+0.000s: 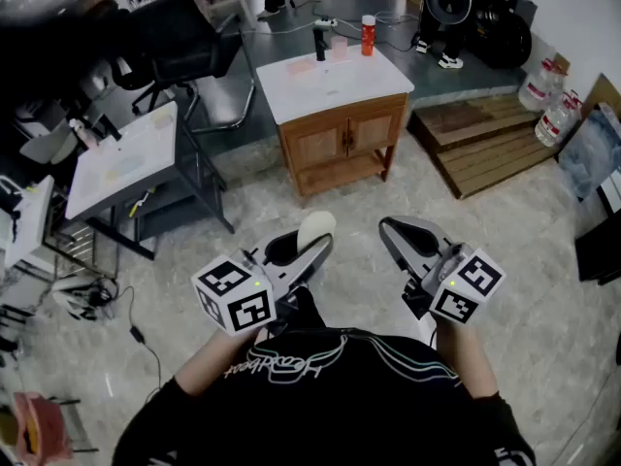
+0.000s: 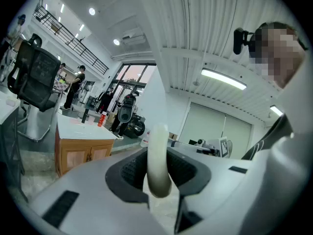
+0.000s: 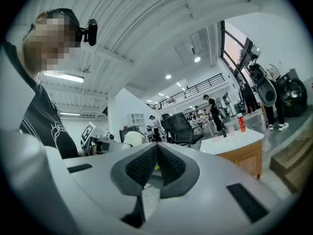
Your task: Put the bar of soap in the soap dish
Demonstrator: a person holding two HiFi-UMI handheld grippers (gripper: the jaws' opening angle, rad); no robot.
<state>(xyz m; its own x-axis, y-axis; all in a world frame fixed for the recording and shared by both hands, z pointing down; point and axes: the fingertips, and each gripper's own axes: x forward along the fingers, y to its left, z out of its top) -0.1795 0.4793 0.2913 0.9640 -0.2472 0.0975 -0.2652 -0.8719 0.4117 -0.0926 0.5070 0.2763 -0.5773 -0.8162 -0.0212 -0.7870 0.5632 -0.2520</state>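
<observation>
Left tool (image 1: 307, 243) clamped on soap bar (image 1: 317, 225); right tool (image 1: 390, 229) jaws together; wooden cabinet (image 1: 342, 139), red bottle (image 1: 368, 35) ahead.

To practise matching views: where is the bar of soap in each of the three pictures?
Head view: bar of soap, just below centre, clamped in the left gripper.
Left gripper view: bottom centre, edge-on between the jaws.
Right gripper view: small pale round shape left of centre.
Shared landmark: the wooden cabinet with the red bottle.
</observation>
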